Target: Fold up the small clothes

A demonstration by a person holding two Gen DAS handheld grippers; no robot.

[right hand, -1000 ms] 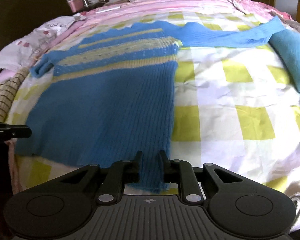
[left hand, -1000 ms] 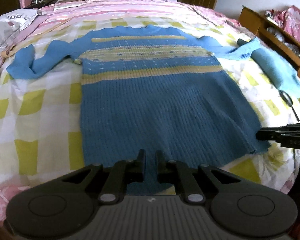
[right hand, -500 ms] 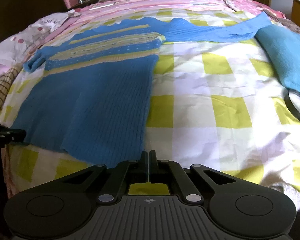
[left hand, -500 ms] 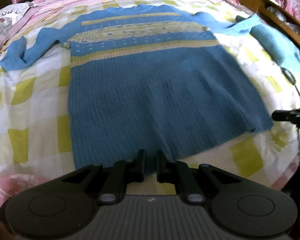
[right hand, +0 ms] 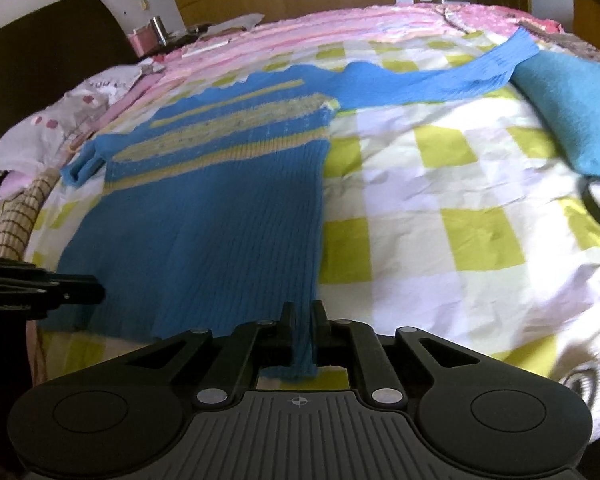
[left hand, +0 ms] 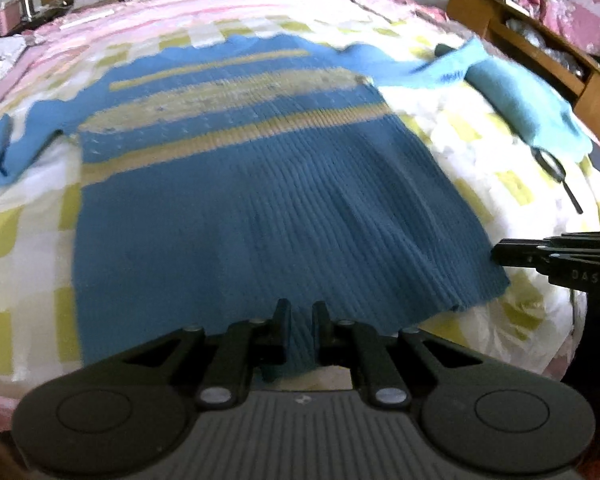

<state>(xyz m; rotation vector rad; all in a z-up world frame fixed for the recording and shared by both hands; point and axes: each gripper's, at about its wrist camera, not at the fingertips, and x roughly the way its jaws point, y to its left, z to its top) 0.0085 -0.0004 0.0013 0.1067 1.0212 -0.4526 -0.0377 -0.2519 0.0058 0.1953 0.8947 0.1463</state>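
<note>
One blue sweater (left hand: 260, 216) with yellow stripes lies flat on the bed (right hand: 440, 208), both sleeves spread out to the sides. There are two grippers. The left gripper (left hand: 299, 316) is clamped on the bottom hem of the sweater. The right gripper (right hand: 303, 318) has just been opening a little, and it pinches the hem at the corner. One folded light blue cloth (right hand: 572, 112) and one magnifying glass (left hand: 552, 168) lie near the right sleeve.
</note>
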